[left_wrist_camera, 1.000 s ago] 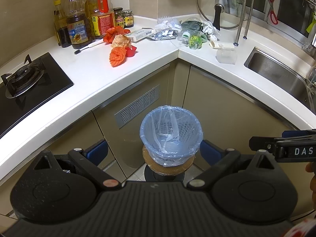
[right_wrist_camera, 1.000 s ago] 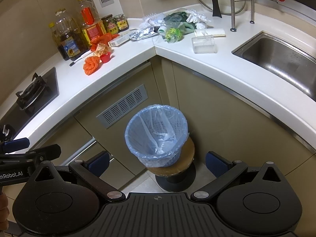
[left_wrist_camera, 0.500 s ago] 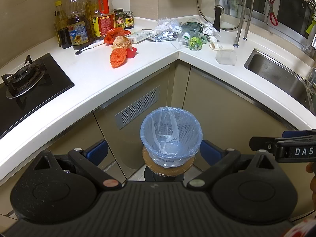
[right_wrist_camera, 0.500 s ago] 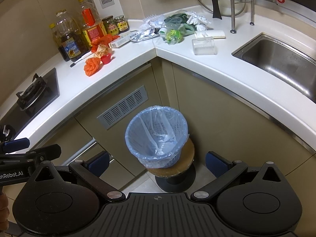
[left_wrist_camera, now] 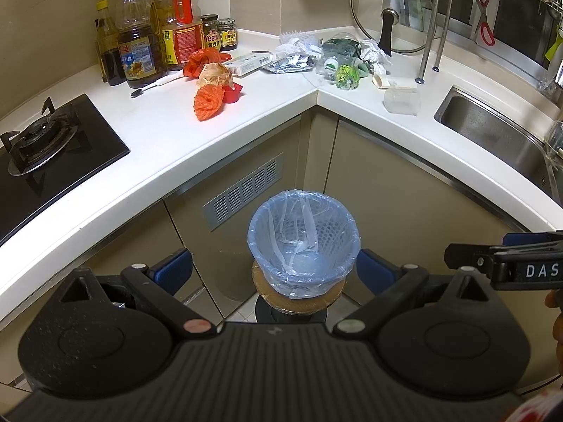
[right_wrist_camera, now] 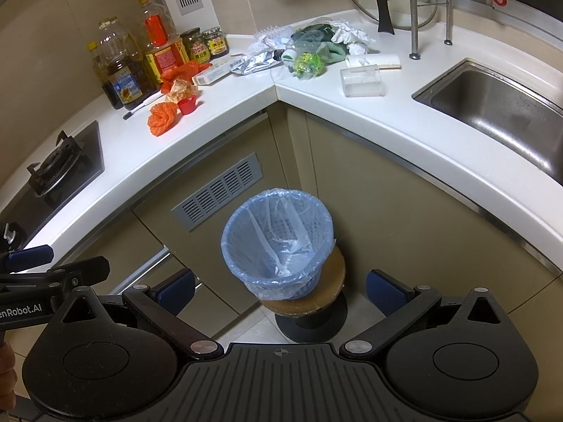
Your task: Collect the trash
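You are holding both grippers, left gripper and right gripper, low before the cabinets, jaws spread wide and gripping nothing. The lined bin is sitting between each pair; the trash is lying well beyond on the worktop.

A gas stove occupies the left edge of the frame, set into the white countertop. Oil bottles and two jars stand at upper left. A glass lid leans at upper centre. A steel sink lies at right.
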The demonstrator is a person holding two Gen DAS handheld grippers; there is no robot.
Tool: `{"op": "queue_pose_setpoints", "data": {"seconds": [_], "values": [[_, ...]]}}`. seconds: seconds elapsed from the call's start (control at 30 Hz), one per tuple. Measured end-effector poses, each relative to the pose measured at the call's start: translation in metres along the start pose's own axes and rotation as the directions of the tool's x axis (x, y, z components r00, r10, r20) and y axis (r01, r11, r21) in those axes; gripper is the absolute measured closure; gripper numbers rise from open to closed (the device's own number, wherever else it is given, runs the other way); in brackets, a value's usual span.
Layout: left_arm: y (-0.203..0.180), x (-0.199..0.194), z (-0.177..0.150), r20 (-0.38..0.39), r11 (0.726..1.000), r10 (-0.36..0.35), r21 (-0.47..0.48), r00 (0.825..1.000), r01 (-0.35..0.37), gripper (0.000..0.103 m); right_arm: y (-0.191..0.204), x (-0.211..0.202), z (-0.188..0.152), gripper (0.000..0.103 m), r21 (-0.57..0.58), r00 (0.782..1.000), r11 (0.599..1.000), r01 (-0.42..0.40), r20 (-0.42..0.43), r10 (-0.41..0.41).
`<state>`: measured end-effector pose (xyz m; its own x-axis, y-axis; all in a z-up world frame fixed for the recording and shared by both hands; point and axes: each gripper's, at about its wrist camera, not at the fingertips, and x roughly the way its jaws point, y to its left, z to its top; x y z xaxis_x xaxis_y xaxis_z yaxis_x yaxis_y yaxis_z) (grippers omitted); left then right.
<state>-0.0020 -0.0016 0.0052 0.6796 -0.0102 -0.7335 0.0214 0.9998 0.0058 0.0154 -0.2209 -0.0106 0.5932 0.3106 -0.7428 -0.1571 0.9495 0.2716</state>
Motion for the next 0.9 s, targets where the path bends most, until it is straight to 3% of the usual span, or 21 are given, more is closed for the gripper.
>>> {"op": "queue_pose_setpoints", "data": {"seconds": [0.9], "values": [[0.002, -0.0003, 0.0017, 0.0, 1.0, -0.001, -0.002, 1.0, 0.001, 0.004, -0.0005, 0.0015, 0.0004, 0.0, 0.001, 1.0, 1.0, -0.001, -0.001, 0.001]]}}
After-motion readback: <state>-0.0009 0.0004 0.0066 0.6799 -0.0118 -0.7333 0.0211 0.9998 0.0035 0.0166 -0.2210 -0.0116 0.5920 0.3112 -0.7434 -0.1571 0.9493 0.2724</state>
